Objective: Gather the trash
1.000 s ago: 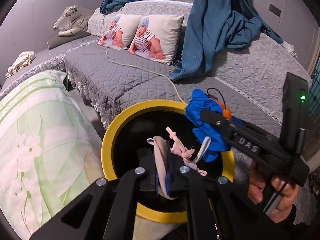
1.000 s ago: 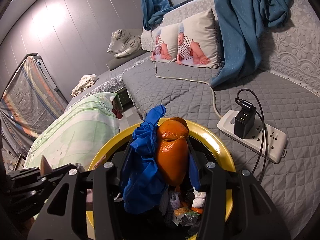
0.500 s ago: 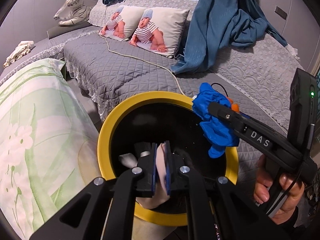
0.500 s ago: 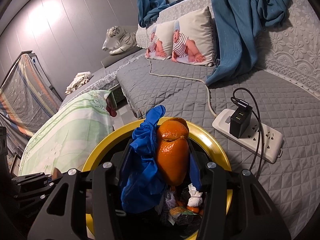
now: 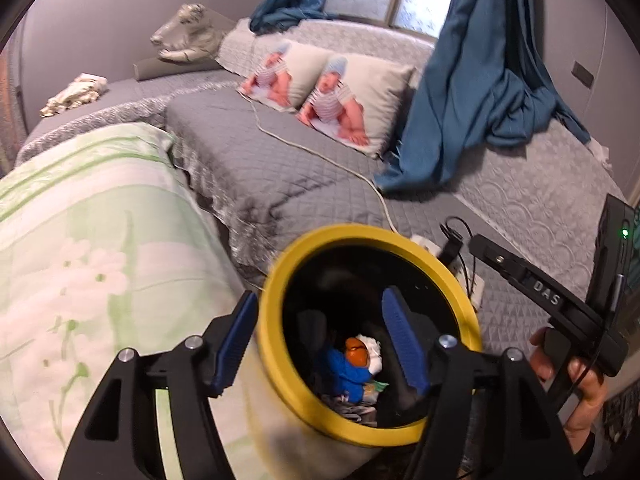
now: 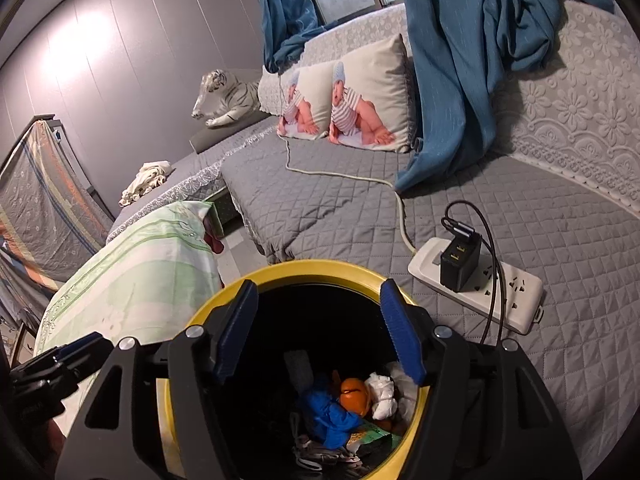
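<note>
Grey quilted bed; power strip, baby-print pillows, blue curtain on it

My right gripper hangs spread wide and empty over the yellow-rimmed bin, where an orange peel, a blue rag and what looks like crumpled white tissue lie together.

The bin smears with motion blur along its near rim in the left view, the fingers cover part of its mouth in the right view, and the trash at the bottom is too jumbled to sort out.
</note>
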Motion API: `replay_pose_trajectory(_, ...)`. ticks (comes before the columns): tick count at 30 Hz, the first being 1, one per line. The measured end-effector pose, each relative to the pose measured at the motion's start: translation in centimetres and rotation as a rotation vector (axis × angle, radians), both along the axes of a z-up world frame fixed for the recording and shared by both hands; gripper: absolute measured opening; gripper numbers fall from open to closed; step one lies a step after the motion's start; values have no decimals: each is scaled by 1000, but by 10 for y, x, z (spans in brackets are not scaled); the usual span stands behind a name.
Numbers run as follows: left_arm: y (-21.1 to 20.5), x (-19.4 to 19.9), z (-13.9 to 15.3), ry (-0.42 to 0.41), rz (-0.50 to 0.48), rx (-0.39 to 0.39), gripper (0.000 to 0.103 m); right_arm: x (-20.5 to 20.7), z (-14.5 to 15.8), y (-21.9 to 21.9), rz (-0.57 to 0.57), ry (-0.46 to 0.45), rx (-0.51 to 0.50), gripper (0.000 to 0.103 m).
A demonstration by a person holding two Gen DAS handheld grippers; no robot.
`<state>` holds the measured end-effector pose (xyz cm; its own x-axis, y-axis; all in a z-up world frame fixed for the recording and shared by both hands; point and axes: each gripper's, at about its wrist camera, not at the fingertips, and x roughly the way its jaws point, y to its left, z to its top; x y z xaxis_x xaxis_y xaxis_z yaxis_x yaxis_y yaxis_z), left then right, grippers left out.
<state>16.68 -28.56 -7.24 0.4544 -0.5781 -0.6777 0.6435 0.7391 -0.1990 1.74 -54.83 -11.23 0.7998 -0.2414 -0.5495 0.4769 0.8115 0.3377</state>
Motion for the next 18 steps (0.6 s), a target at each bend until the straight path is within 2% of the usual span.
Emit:
replay_pose_trajectory(3, 20, 1, 10, -28, 32, -18, 69, 0, 9, 8, -2, -4, -26, 65)
replay_pose_trajectory(6, 46, -1, 22, -72, 80, -39, 76, 2, 18, 19, -2, -9, -60, 72)
replay_pose_trajectory(9, 78, -3, 34, -115, 141, -66, 83, 6, 28, 34, 0, -8, -109, 74)
replay_pose_trajectory(14, 132, -9, 52, -185, 255, -94, 90, 18, 41, 70, 81, -15, -178, 75)
replay_pose_trajectory(18, 177, -21, 63, -238, 343, -107, 95, 31, 49, 109, 189, -15, -223, 83)
